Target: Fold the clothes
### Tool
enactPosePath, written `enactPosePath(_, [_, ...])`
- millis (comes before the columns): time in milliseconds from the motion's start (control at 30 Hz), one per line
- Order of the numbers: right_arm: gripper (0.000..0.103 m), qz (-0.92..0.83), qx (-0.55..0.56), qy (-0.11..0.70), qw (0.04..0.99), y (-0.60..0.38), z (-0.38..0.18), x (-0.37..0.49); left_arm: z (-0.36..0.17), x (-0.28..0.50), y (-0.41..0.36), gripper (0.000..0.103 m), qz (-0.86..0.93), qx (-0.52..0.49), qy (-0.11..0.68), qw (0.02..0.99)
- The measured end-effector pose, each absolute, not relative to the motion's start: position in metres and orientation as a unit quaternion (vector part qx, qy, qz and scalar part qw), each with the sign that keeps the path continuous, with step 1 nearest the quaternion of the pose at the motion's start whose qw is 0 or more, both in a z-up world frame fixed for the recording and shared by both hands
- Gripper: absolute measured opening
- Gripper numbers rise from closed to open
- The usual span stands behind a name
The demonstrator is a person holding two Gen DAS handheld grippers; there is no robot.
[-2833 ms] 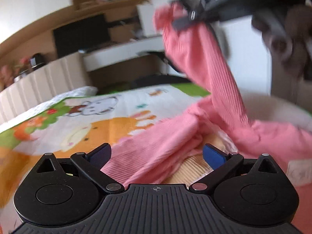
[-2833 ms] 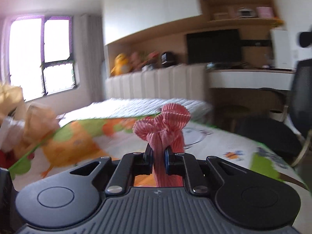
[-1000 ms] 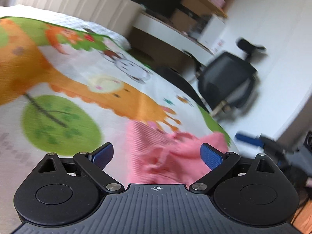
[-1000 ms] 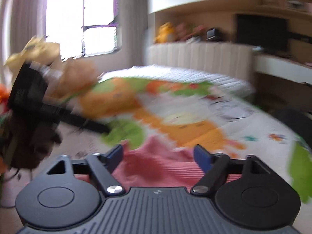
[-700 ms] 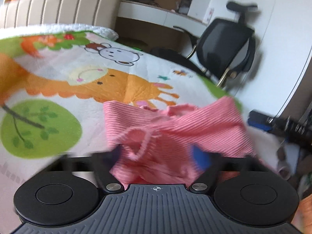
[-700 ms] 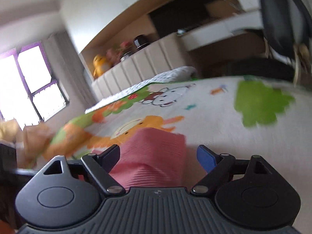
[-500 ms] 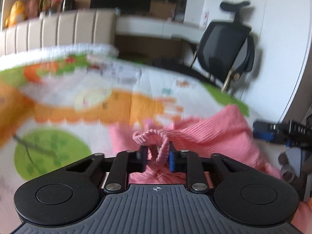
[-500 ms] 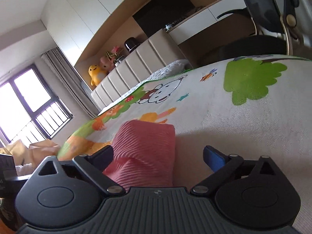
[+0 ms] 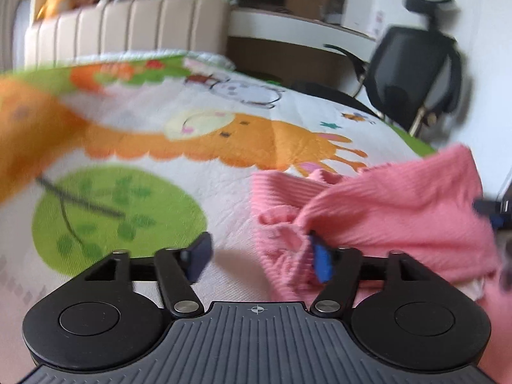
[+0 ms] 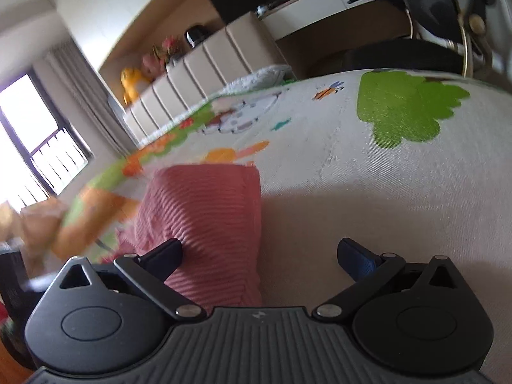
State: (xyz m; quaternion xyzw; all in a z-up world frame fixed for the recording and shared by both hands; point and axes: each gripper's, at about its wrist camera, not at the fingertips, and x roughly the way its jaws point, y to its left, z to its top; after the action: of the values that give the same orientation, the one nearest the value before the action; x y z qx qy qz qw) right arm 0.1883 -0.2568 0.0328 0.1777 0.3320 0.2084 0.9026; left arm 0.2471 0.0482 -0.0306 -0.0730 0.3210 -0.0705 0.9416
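A: At the lower right of the left wrist view, the pink garment (image 9: pixel 393 211) lies bunched on the bed (image 9: pixel 224 147), over the cartoon quilt. The left tool (image 9: pixel 260 256) has its jaws opening; the right pad sits against a fold of cloth, the left pad is clear of it, so nothing is pinched.

B: And the other side?

A: In the right wrist view the garment (image 10: pixel 204 217) shows as a folded ribbed edge at centre left, lying flat on the bed (image 10: pixel 368 176). The right tool (image 10: pixel 259 254) stands spread wide; its left pad rests against or just over the cloth, I can't tell which, and the right pad is over bare quilt. No grip there either.

B: So which step is this?

A: I'd judge it a release or re-grip point: the cloth is down, both tools free, and the fold is far from neat on the left side, where it is crumpled.

B: Next move?

A: Probably picking a clean edge or corner on the rumpled part, closing on one layer only, then drawing it flat before folding over.
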Motion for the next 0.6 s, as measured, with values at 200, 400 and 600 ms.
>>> enactPosePath(200, [0.103, 0.211, 0.047, 0.368, 0.904, -0.228, 0.05, 0.192, -0.031, 0.247, 0.048, 0.08, -0.075, -0.082, 0.318, 0.942])
enactPosePath(400, [0.103, 0.147, -0.037, 0.281, 0.948, -0.211, 0.085, 0.191, -0.033, 0.249, 0.048, 0.088, -0.086, -0.088, 0.319, 0.94])
enactPosePath(600, [0.103, 0.054, -0.086, 0.335, 0.937, -0.201, 0.043, 0.242, -0.035, 0.249, 0.05, 0.094, -0.095, -0.095, 0.319, 0.938])
